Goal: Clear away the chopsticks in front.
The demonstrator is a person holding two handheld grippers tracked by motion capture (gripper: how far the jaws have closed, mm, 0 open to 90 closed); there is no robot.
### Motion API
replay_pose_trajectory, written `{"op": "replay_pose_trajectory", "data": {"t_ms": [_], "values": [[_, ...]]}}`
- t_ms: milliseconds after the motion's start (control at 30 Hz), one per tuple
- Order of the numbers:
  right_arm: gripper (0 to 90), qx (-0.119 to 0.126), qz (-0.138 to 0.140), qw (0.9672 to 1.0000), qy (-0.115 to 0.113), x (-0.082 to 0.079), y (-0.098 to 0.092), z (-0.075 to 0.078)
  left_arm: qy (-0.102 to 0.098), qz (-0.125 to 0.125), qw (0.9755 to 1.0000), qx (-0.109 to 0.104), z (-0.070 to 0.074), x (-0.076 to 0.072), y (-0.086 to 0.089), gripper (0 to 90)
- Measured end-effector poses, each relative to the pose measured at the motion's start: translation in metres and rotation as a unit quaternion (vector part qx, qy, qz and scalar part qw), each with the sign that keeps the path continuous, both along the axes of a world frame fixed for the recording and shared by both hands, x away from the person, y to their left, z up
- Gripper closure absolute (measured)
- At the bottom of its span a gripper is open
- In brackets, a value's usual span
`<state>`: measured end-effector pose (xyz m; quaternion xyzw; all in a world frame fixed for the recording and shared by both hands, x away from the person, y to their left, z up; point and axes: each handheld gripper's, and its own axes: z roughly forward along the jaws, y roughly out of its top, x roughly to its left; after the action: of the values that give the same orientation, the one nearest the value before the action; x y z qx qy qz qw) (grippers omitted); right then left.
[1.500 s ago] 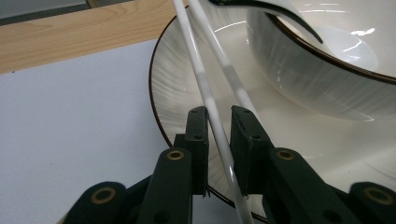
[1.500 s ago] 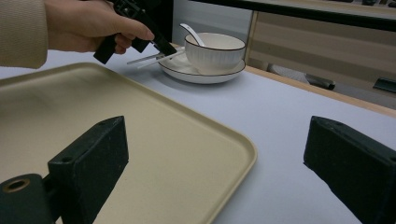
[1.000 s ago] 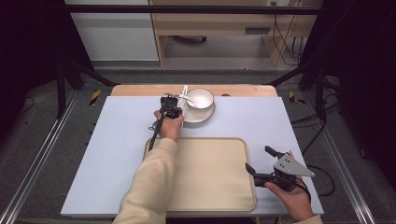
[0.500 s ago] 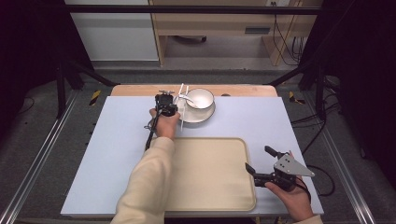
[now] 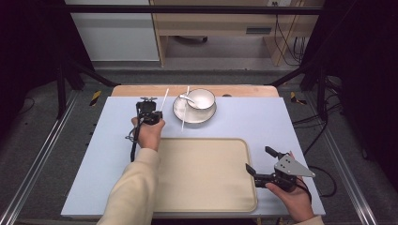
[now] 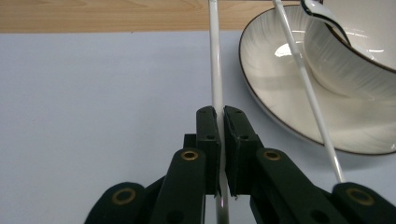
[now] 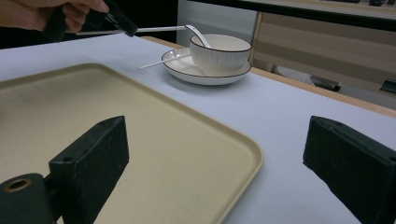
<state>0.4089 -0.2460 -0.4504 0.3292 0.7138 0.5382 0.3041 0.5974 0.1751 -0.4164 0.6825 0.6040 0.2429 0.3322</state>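
Table (image 5: pixel 300 122): tray (image 5: pixel 206 187), saucer (image 5: pixel 180 112) nearby

left tool (image 5: pixel 155 111), chopstick (image 5: pixel 164 98) lifted off plate (image 5: pixel 178 110)

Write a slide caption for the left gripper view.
Left tool clamps one thin white chopstick; second white chopstick rests on the cream ribbed saucer.

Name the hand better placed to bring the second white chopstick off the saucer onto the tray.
Right, probably. The left claw is shut on one chopstick; the right claw is open and holds nothing beside the tray, though far from the second chopstick leaning on the saucer.
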Motion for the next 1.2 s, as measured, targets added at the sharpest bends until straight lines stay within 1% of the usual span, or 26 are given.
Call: {"op": "replay_pose_trajectory", "data": {"t_ms": [67,100,133,167,200,233,267,400,433,467,567,600,667,700,733,767,800,833,900,967,1067,1100,1133,1167,1200], "values": [[6.8,-0.001,0.001,1.0000,0.000,0.000,0.001,0.000,0.002,-0.001,1.0000,0.000,0.001,-0.012,0.006,84.7],[6.8,-0.001,0.001,1.0000,0.000,0.000,0.001,0.000,0.002,-0.001,1.0000,0.000,0.001,-0.012,0.006,84.7],[6.8,-0.002,0.002,1.0000,-0.001,0.000,0.002,0.000,0.003,-0.003,1.0000,0.004,0.001,-0.022,0.009,84.6],[6.9,-0.002,0.002,1.0000,-0.001,0.000,0.002,0.000,0.003,-0.003,1.0000,0.004,0.001,-0.022,0.009,84.6],[6.8,0.000,0.002,1.0000,-0.001,0.000,0.001,0.000,0.001,-0.005,1.0000,0.000,-0.002,-0.036,0.012,84.7],[6.8,0.000,0.002,1.0000,-0.001,0.000,0.001,0.000,0.001,-0.005,1.0000,0.000,-0.002,-0.036,0.012,84.7],[6.8,0.000,0.001,1.0000,0.000,0.000,0.001,0.000,0.005,-0.011,0.9999,-0.003,-0.005,-0.050,0.014,84.7],[6.8,0.004,-0.001,1.0000,0.000,0.000,-0.001,0.000,0.001,-0.012,0.9999,-0.011,-0.006,-0.074,0.018,84.7],[6.9,0.005,-0.001,1.0000,0.000,0.000,-0.001,0.000,0.001,-0.012,0.9999,-0.011,-0.006,-0.074,0.018,84.7],[6.8,0.006,-0.001,1.0000,0.000,0.000,-0.001,0.001,-0.004,-0.010,0.9998,-0.014,-0.005,-0.087,0.019,84.6],[6.8,0.004,-0.001,1.0000,-0.001,0.000,-0.001,0.000,-0.020,-0.005,0.9997,-0.015,-0.004,-0.106,0.018,84.7],[6.9,0.004,0.000,1.0000,0.000,0.000,0.000,0.000,-0.024,-0.005,0.9997,-0.011,-0.004,-0.112,0.017,84.6],[6.9,0.003,0.001,1.0000,0.000,0.000,0.000,0.000,-0.028,-0.009,0.9996,0.006,-0.006,-0.124,0.013,84.7],[6.9,0.002,0.002,1.0000,-0.001,0.000,0.000,0.000,-0.027,-0.010,0.9996,0.007,-0.006,-0.128,0.013,84.7],[6.9,0.002,0.002,1.0000,-0.001,0.000,0.000,0.000,-0.027,-0.010,0.9996,0.007,-0.006,-0.128,0.013,84.6],[6.9,0.003,0.002,1.0000,0.000,-0.001,0.001,0.000,-0.029,-0.007,0.9996,0.000,-0.007,-0.133,0.013,84.7],[6.9,0.003,0.001,1.0000,0.001,-0.001,0.001,0.000,-0.031,-0.001,0.9995,-0.004,-0.010,-0.142,0.013,84.6],[6.9,0.003,0.001,1.0000,0.001,-0.001,0.001,0.000,-0.031,-0.001,0.9995,-0.004,-0.010,-0.142,0.013,84.6],[6.9,0.005,-0.001,1.0000,0.001,-0.001,0.000,0.000,-0.032,0.001,0.9995,-0.007,-0.012,-0.149,0.013,84.6],[6.9,0.006,-0.001,1.0000,0.001,-0.001,0.000,0.000,-0.032,0.003,0.9995,-0.008,-0.015,-0.161,0.012,84.6],[6.9,0.004,-0.002,1.0000,0.000,-0.001,0.001,0.000,-0.033,0.006,0.9993,-0.013,-0.019,-0.170,0.010,84.7],[6.9,0.004,-0.002,1.0000,0.000,-0.001,0.001,0.000,-0.033,0.006,0.9993,-0.013,-0.019,-0.170,0.010,84.6],[6.9,0.006,-0.002,1.0000,-0.001,-0.001,0.001,0.000,-0.031,0.002,0.9994,-0.012,-0.022,-0.174,0.008,84.6],[6.9,0.006,-0.002,1.0000,-0.001,-0.001,0.001,0.000,-0.031,0.002,0.9994,-0.012,-0.022,-0.174,0.008,84.6],[6.9,0.007,-0.002,1.0000,-0.003,-0.002,0.000,0.001,-0.028,-0.001,0.9996,-0.009,-0.024,-0.178,0.007,84.6]]}}
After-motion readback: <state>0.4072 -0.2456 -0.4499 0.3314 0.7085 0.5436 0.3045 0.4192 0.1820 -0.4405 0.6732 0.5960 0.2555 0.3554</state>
